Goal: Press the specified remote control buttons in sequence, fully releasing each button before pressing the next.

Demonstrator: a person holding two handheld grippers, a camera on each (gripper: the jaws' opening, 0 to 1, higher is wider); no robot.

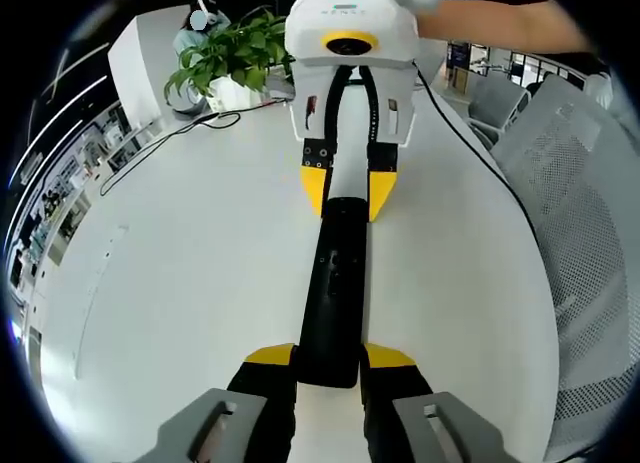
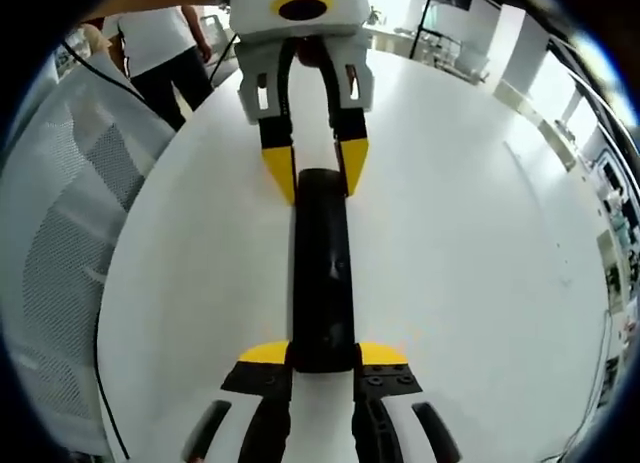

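A long black remote control (image 1: 338, 283) lies flat on the white table (image 1: 180, 283), pointing away from me. In the left gripper view my left gripper (image 1: 330, 358) has its yellow-tipped jaws pressed against both sides of the remote's near end. At the far end the right gripper (image 1: 347, 195) clamps the other tip. The right gripper view mirrors this: the right gripper (image 2: 323, 355) grips the near end of the remote (image 2: 322, 263), and the left gripper (image 2: 315, 171) holds the far end. The buttons are too dark to make out.
A potted green plant (image 1: 235, 58) stands at the table's far side, with a black cable (image 1: 150, 153) trailing from it. Mesh chairs (image 1: 580, 213) (image 2: 60, 233) line one table edge. A person's arm (image 1: 500, 23) reaches to the right gripper; a person in a white shirt (image 2: 160, 43) stands behind.
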